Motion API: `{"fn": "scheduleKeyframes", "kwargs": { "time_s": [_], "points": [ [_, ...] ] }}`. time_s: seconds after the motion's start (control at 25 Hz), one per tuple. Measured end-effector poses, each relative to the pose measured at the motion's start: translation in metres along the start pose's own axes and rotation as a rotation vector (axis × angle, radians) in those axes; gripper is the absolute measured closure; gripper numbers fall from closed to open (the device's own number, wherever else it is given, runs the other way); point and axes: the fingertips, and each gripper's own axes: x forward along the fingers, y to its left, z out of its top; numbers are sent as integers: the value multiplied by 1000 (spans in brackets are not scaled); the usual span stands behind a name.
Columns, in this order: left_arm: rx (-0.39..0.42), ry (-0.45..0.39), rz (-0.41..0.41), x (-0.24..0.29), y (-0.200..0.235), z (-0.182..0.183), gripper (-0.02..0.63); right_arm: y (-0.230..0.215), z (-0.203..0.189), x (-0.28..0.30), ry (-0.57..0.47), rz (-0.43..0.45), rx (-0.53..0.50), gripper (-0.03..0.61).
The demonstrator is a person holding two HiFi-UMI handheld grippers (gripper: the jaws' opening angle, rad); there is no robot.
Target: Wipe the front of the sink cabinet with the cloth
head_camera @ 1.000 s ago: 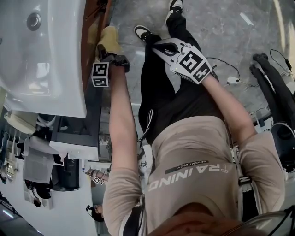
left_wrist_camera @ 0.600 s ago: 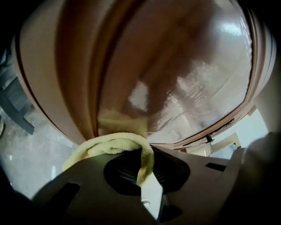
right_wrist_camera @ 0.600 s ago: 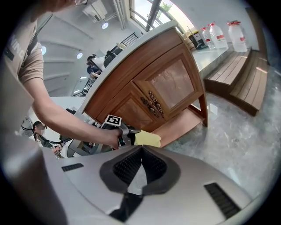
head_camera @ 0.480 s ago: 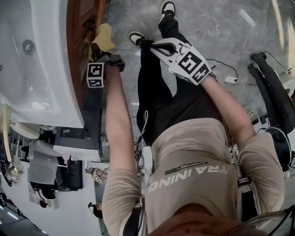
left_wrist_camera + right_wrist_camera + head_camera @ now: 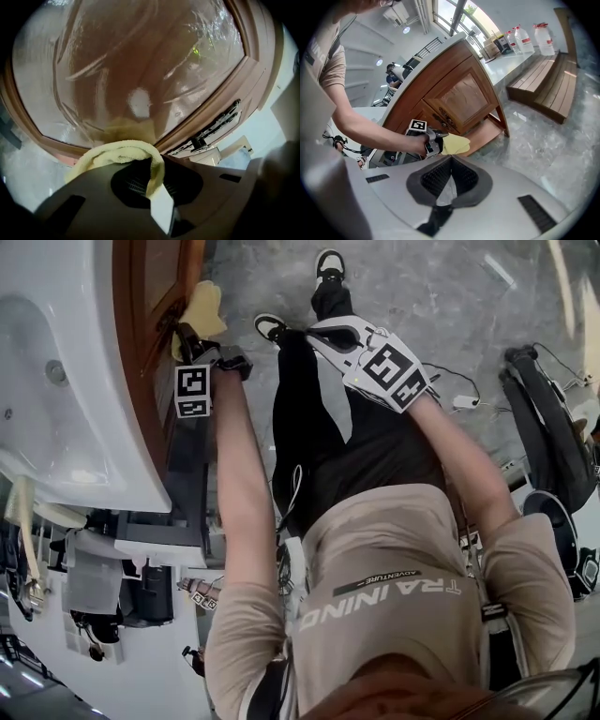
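Note:
The brown wooden sink cabinet [image 5: 150, 324] stands at the upper left in the head view. A yellow cloth [image 5: 202, 313] is pressed against its front, with my left gripper [image 5: 190, 341] shut on it. In the left gripper view the cloth [image 5: 123, 151] folds over the jaws, right before the glossy door panel [image 5: 140, 70]. The right gripper view takes in the cabinet [image 5: 457, 101], the cloth [image 5: 457, 144] and the left gripper [image 5: 433, 141] from the side. My right gripper [image 5: 330, 336] hangs over the floor away from the cabinet, and its jaws [image 5: 450, 161] are shut on nothing.
A white sink basin [image 5: 56, 381] tops the cabinet. A metal door handle [image 5: 211, 129] sits right of the panel. The person's legs and shoes [image 5: 328, 263] stand on the marble floor beside cables [image 5: 459, 401]. Wooden steps [image 5: 548, 84] and water bottles [image 5: 525, 38] lie beyond.
My left gripper has slid the cloth a little along the cabinet front. The head view has swung, so more of the wooden front shows. The right gripper has barely moved.

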Motion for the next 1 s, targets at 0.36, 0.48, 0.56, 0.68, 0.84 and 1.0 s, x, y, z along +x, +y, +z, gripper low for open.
{"fn": "scheduleKeyframes", "kwargs": {
  "time_s": [0.36,0.48,0.56,0.68,0.84,1.0],
  "points": [
    [-26,-3,-19,16,-40,-6,571,-23,9,-3,14,17,25,566],
    [-34,-7,-28,31,-65,-7,571,-30,17,-6,15,26,25,566],
    [-56,-17,-27,41,-82,-8,571,-36,24,-9,11,31,23,566],
    [-86,-51,-18,58,-106,-2,571,-49,36,-14,-1,34,25,566],
    [-66,-53,-28,80,-138,0,571,-69,45,-20,-16,26,40,566],
    [-28,-35,-61,97,-167,-2,571,-85,47,-29,-17,23,59,566]
  ]
}}
